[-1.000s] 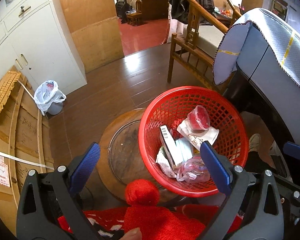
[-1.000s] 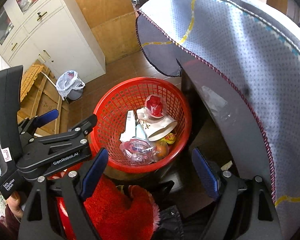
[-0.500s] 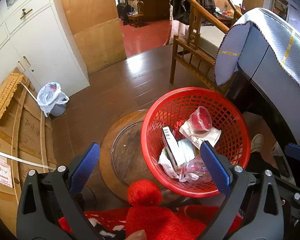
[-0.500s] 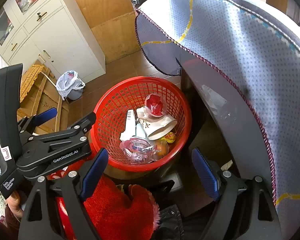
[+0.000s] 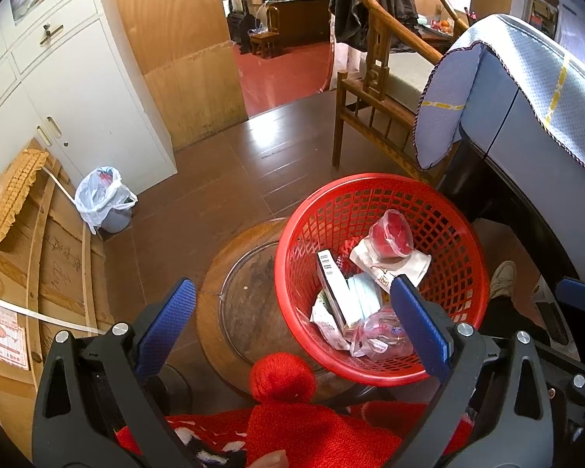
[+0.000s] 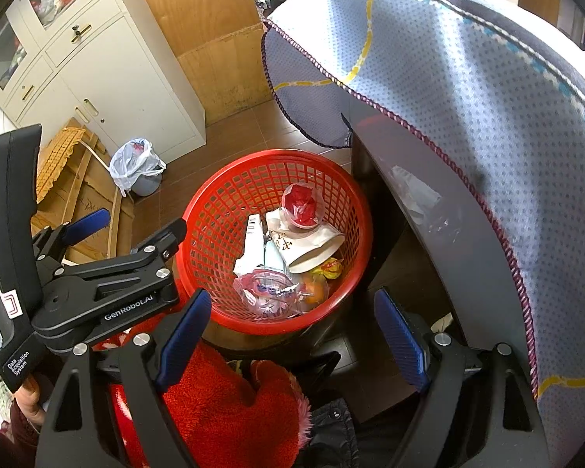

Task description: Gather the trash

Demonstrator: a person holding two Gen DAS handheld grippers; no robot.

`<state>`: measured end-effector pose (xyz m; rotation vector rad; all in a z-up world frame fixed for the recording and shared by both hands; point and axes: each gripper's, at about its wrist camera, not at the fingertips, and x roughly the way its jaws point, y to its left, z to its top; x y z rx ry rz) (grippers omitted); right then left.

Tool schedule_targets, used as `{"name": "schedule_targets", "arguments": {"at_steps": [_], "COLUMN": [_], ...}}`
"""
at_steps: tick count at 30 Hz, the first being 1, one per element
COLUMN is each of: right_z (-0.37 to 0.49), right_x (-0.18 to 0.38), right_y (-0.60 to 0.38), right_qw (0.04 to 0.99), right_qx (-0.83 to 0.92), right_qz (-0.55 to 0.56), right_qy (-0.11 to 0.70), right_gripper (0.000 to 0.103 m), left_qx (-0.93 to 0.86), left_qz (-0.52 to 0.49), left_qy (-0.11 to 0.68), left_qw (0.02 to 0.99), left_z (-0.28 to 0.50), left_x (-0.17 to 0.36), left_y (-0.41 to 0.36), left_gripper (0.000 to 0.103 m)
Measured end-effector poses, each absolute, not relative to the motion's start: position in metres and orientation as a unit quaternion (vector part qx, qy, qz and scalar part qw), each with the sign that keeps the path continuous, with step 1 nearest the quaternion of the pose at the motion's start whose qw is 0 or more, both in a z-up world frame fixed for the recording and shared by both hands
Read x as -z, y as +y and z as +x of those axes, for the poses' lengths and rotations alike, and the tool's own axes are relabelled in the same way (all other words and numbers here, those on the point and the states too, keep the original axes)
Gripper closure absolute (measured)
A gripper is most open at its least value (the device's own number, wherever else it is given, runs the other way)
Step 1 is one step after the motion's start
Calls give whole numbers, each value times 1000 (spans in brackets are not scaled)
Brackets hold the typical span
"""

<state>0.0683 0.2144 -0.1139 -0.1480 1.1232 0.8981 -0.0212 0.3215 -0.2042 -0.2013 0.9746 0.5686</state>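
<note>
Both tongs are seen held wide open with nothing between their blue pads. The left gripper (image 5: 292, 325) is angled downward over a round wooden stool (image 5: 238, 300), and the red basket (image 5: 374, 372) of trash is set just ahead and toward its right finger, whose tip overlaps the basket's near side. The right gripper (image 6: 290, 329) is tilted down likewise, with the same basket (image 6: 199, 214) lying ahead between its fingers, beside a cloth-covered table (image 6: 468, 97). Inside are seen a clear cup of red scraps (image 5: 390, 232), a white paper cup (image 6: 312, 249), a flat box (image 5: 329, 284) and a crumpled clear wrapper (image 6: 267, 292); smaller items beneath are hard to make out. A red knitted garment (image 5: 292, 429) fills the lower edge, cut off.
</note>
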Motion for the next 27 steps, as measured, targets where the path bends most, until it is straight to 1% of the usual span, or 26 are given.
{"name": "schedule_targets", "arguments": {"at_steps": [27], "right_z": [69], "right_x": [114], "right_y": [213], "right_qw": [750], "right_qx": [-411], "right_qz": [-67], "right_qy": [514], "right_gripper": [19], "left_qx": [-271], "left_qz": [-91], "left_qy": [457], "left_qw": [842], "left_z": [-22], "left_x": [198], "left_y": [322], "left_gripper": [7]}}
